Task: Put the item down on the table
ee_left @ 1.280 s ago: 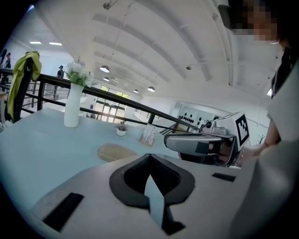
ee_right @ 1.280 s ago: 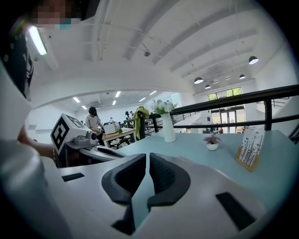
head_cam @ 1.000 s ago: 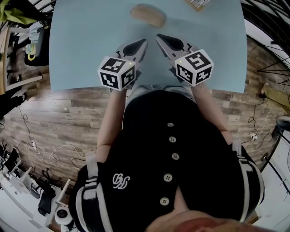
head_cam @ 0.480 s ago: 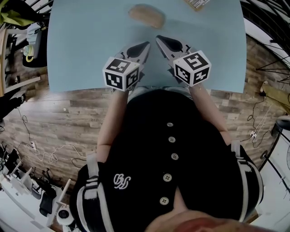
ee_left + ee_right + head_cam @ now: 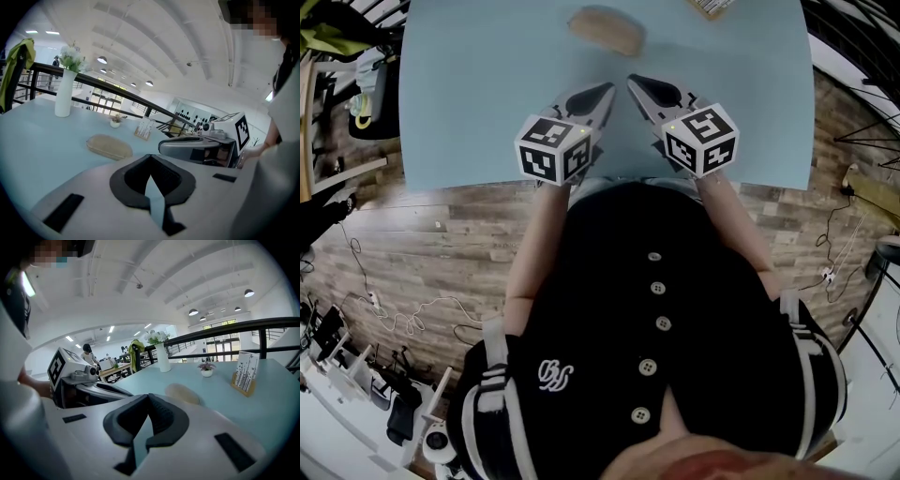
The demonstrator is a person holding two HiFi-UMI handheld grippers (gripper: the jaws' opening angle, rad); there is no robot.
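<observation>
A tan oblong item (image 5: 607,30) lies flat on the light blue table (image 5: 478,94) at its far middle, touched by neither gripper. The same item (image 5: 109,146) shows ahead in the left gripper view, and the item (image 5: 183,393) appears just beyond the jaws in the right gripper view. My left gripper (image 5: 607,89) and right gripper (image 5: 633,81) hover side by side over the table's near part, tips pointing toward the item but short of it. The left gripper (image 5: 151,158) is shut with nothing held. The right gripper (image 5: 149,398) is shut and empty too.
A white vase with flowers (image 5: 64,91) stands far along the table, with a small potted plant (image 5: 115,123) and a wooden card holder (image 5: 144,129) beyond the item. The card holder (image 5: 710,7) sits at the far right edge. A dark railing (image 5: 243,329) borders the table.
The left gripper has shifted a little to the right, closer to the right gripper. The item and the right gripper stay where they were.
</observation>
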